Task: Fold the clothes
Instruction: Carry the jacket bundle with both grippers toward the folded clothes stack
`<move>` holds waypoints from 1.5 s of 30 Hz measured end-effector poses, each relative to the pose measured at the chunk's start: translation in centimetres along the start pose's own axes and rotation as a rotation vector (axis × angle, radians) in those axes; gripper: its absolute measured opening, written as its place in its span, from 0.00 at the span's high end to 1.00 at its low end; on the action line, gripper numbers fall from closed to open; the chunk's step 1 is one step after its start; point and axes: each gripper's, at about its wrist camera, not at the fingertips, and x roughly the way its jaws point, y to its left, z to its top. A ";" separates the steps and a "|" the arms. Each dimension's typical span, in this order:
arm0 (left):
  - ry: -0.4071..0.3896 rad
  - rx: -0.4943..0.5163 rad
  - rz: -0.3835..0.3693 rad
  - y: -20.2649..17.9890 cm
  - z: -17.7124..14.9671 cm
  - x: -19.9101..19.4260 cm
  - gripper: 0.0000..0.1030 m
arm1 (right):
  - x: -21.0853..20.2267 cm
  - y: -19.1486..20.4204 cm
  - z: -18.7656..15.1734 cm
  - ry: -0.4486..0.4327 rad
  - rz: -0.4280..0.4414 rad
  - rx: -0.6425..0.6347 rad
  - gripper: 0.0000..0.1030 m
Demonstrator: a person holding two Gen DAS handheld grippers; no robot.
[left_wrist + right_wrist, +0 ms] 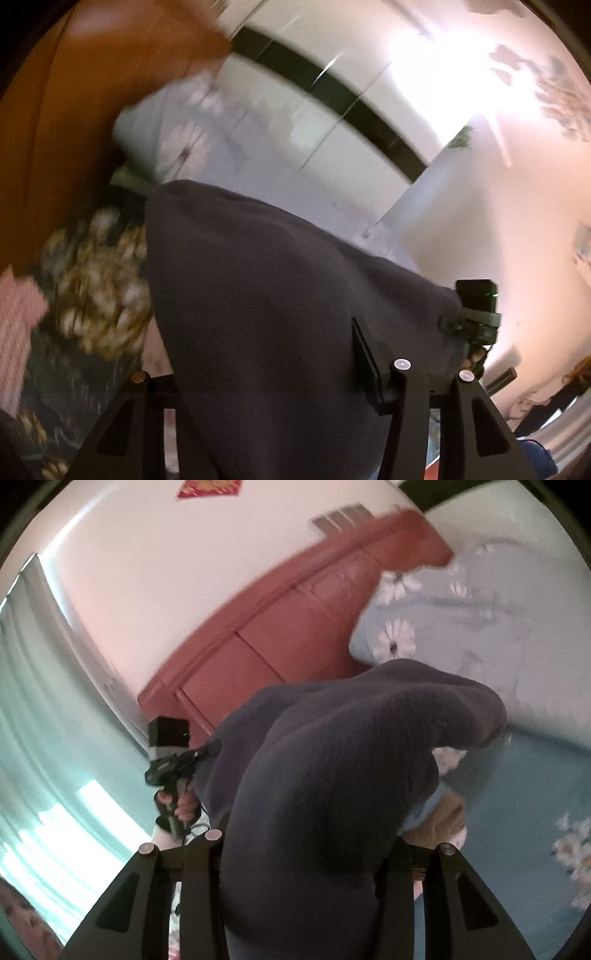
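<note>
While the dark grey garment (pixel 266 314) drapes over the left gripper (pixel 258 387) in the left wrist view, its jaws clamp the cloth, lifted above a floral bedspread (pixel 92 295); the right gripper (pixel 476 314) shows at the garment's far edge. In the right wrist view, the right gripper (pixel 295 867) likewise grips it before a blue daisy-print pillow (pixel 424 620) and wooden headboard (pixel 295 627).

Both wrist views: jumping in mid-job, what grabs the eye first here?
A dark grey garment fills the middle of both views, bunched between each gripper's fingers and lifted. Behind it, a pale blue pillow with white daisies lies against a reddish wooden headboard. In the right wrist view the left gripper shows at the garment's left edge, gripped by a hand.
</note>
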 end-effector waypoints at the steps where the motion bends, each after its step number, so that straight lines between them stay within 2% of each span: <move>1: 0.014 -0.013 -0.003 1.1 -0.8 0.7 0.45 | 0.7 -1.1 -0.7 0.015 -0.008 0.018 0.59; 3: 0.040 -0.039 -0.009 3.2 -2.4 2.2 0.43 | 1.9 -3.5 -2.0 0.040 -0.010 0.069 0.59; 7: 0.001 -0.066 -0.070 4.6 -3.4 3.1 0.41 | 2.9 -7.2 -3.7 0.055 -0.025 0.150 0.56; 10: -0.004 -0.077 -0.079 5.0 -3.4 3.6 0.39 | 3.1 -9.3 -4.6 0.052 0.023 0.213 0.55; 16: 0.009 -0.100 -0.049 4.0 -3.7 2.9 0.36 | 3.9 -10.1 -5.6 0.091 0.064 0.240 0.48; 20: 0.019 -0.086 0.008 2.5 -4.6 1.4 0.33 | 3.6 -9.4 -5.8 0.107 0.050 0.212 0.44; 23: -0.007 -0.120 0.031 2.7 -4.8 0.3 0.33 | 3.1 -9.0 -6.2 0.114 0.029 0.198 0.40; 28: -0.080 -0.196 0.034 3.6 -5.0 -1.6 0.32 | 2.5 -8.9 -6.3 0.103 0.008 0.195 0.39; 34: -0.123 -0.238 0.056 4.0 -6.0 -3.5 0.32 | 2.0 -9.1 -6.1 0.090 0.007 0.207 0.37; 40: -0.174 -0.208 0.130 2.1 -6.5 -5.0 0.31 | 0.2 -8.5 -6.1 0.069 -0.043 0.171 0.37; 45: -0.229 -0.134 0.273 -1.8 -7.2 -6.3 0.31 | -2.1 -8.5 -6.8 0.043 -0.088 0.174 0.36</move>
